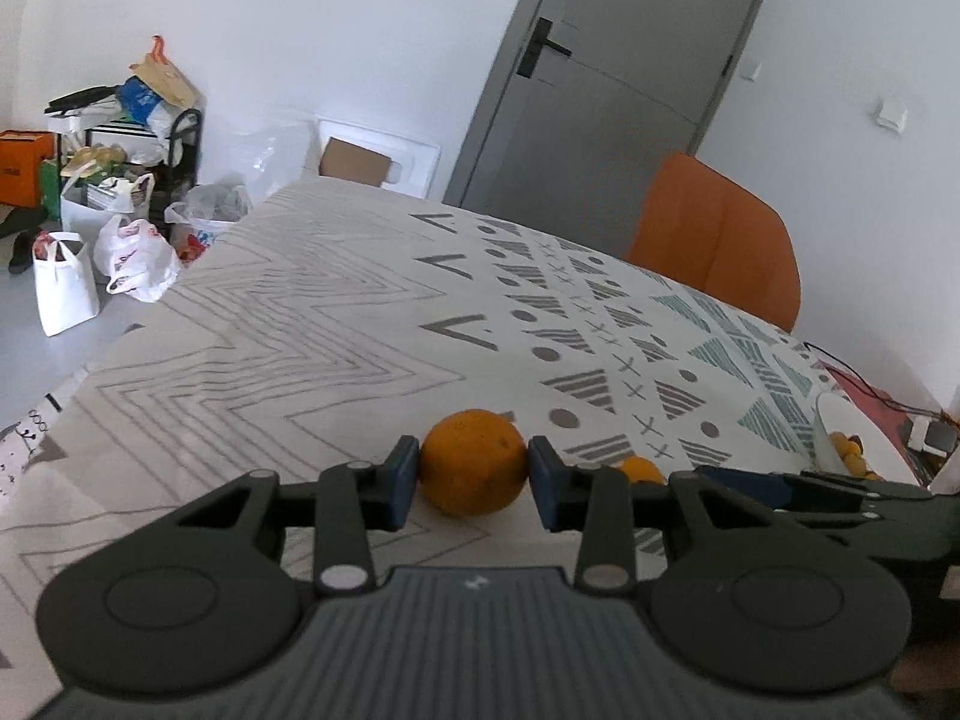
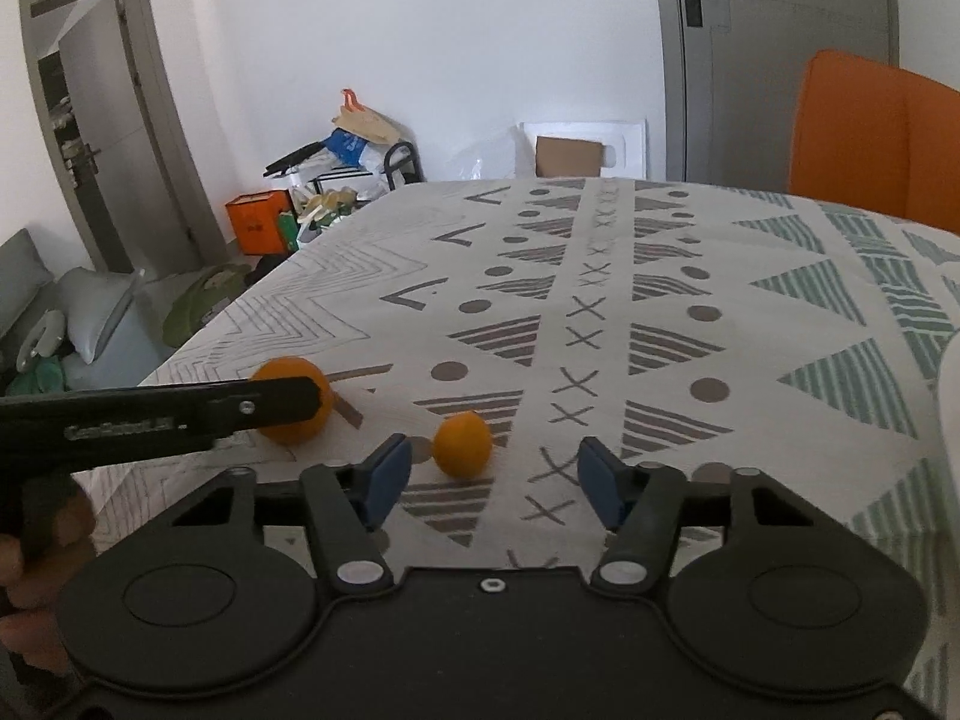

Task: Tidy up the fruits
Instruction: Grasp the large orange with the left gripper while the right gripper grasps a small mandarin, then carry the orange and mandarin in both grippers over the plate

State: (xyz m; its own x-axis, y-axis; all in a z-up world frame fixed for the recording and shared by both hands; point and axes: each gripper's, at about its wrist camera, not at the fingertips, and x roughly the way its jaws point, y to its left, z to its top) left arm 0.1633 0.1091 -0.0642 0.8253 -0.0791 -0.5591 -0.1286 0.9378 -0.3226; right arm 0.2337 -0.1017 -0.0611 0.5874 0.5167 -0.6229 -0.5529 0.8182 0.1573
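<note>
Clearly the job is at an early stage. On the table (image 2: 690, 252), under its patterned cloth, two fruits lie loose, and a white bowl (image 1: 831, 420) at the right edge of the left wrist view already holds a few small yellow-orange fruits, so some sorting looks done and these two are left.

The orange (image 1: 471, 462) is the bigger one: round, dull orange, with a pitted skin. It sits on the cloth near the table's near edge, between the blue pads of the left gripper (image 1: 473, 480). Both pads touch its sides, so the left gripper is closed on it, though it appears not yet lifted off the cloth.

The small fruit (image 2: 462, 443) is a smoother, brighter orange ball, perhaps a tangerine. It lies just right of the orange, apart from it. The right gripper (image 2: 489, 477) stands about half open around it; the fruit sits nearer the left pad and neither pad touches it, so nothing is held there yet.

What remains, I judge, is to close on the small fruit and carry both to the bowl.
</note>
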